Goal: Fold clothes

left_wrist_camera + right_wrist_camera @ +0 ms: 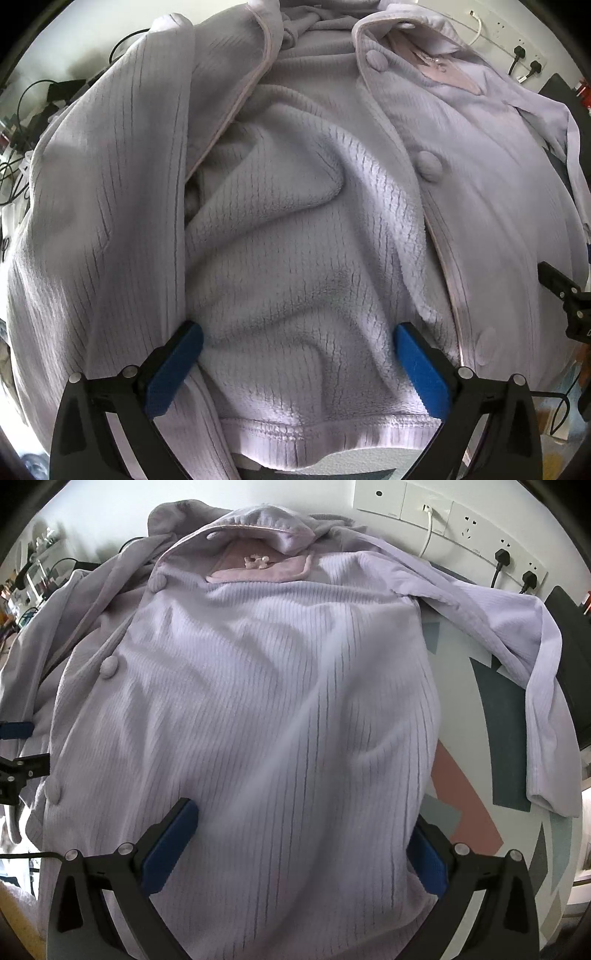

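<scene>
A lilac ribbed fleece jacket (280,686) with covered buttons (109,667) and a pink collar patch (258,568) lies spread on the table. Its front is open in the left wrist view, showing the fluffy inner side (295,258) between the two front panels. My left gripper (297,363) is open, its blue pads straddling the bottom hem (317,430). My right gripper (303,843) is open too, standing wide over the jacket's right front panel near its lower edge. One sleeve (532,686) stretches off to the right.
A patterned table cover (491,775) in grey, pink and teal shows right of the jacket. Wall sockets with plugs and cables (502,559) sit behind. A dark box (572,657) stands at the far right. Cables and clutter (40,107) lie at the left.
</scene>
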### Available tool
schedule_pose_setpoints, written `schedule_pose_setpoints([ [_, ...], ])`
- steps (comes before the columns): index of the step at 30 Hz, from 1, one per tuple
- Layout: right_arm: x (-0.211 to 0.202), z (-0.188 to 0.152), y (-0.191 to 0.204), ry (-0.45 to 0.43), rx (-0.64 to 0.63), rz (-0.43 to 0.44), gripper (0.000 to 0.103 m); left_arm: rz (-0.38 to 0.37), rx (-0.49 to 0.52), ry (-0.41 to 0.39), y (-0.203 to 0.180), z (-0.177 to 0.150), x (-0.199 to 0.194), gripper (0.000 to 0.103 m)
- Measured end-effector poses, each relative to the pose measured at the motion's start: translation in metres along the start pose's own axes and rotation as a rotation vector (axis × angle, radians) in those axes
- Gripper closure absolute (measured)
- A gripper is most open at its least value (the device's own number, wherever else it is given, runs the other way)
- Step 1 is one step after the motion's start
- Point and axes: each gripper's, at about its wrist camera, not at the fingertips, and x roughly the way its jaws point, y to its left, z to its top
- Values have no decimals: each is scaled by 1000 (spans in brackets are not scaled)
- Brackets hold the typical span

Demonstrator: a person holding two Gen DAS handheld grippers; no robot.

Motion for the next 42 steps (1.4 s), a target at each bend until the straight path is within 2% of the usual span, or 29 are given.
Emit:
schedule_pose_setpoints([
  [30, -8, -1, 1, 26, -3, 1, 0, -1, -5, 16, -13, 25, 3, 0],
  [42, -6, 11, -5, 53, -14, 5, 0, 2, -9, 16, -30, 36, 5, 0],
])
